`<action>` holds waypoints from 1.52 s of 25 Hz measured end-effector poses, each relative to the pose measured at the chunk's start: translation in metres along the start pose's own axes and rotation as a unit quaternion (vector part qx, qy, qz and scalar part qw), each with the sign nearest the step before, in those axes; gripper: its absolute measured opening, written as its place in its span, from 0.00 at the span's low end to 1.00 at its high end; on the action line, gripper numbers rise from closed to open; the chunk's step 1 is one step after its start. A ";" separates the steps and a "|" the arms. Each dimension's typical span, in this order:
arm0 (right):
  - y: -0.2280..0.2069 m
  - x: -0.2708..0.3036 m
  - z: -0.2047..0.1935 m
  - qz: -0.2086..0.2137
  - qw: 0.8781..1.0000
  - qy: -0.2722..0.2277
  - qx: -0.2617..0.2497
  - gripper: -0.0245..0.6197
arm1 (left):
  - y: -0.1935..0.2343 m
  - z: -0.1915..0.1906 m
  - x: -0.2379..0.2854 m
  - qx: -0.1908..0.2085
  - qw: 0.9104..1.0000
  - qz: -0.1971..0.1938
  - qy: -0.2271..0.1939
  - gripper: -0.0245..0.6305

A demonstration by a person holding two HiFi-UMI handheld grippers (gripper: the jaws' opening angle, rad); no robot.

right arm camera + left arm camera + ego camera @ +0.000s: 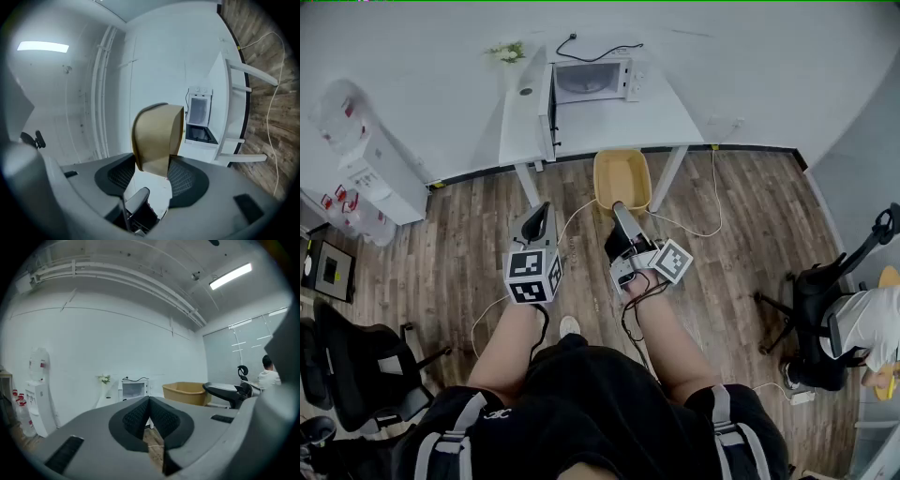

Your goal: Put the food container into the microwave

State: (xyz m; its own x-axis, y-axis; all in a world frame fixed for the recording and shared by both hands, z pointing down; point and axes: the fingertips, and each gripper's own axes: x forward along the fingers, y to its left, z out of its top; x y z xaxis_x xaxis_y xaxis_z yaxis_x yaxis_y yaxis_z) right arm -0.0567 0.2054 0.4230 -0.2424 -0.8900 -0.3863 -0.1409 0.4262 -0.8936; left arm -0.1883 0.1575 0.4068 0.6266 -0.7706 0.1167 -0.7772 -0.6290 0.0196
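A tan food container hangs over the wood floor in front of the white table. My right gripper is shut on its near rim; in the right gripper view the container stands edge-on between the pads. On the table stands the white microwave with its door swung open to the left. It also shows as the microwave beyond the container. My left gripper is shut with nothing in it, left of the container, its pads pressed together.
A water dispenser stands at the left wall. A small flower vase sits at the table's back left. A cable trails over the floor under the table. Office chairs and a seated person are at the right.
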 end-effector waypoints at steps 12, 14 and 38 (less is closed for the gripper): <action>-0.009 0.014 0.005 -0.001 1.000 -0.015 0.006 0.37 | 0.008 0.003 0.011 0.005 1.000 -0.002 -0.007 0.05; -0.013 0.023 0.006 -0.002 1.000 -0.017 0.000 0.37 | 0.016 0.004 0.019 0.002 1.000 -0.003 -0.007 0.05; -0.075 0.159 0.034 0.011 0.999 -0.036 -0.029 0.37 | 0.105 0.028 0.159 0.002 0.998 -0.063 -0.023 0.05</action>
State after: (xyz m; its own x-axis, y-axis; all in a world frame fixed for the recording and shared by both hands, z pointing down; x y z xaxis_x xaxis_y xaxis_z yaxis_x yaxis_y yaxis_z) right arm -0.0518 0.0261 0.4204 -0.1774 -0.8891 -0.4220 -0.1918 0.4518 -0.8713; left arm -0.1682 -0.0337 0.3999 0.7211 -0.6894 0.0686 -0.6921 -0.7213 0.0263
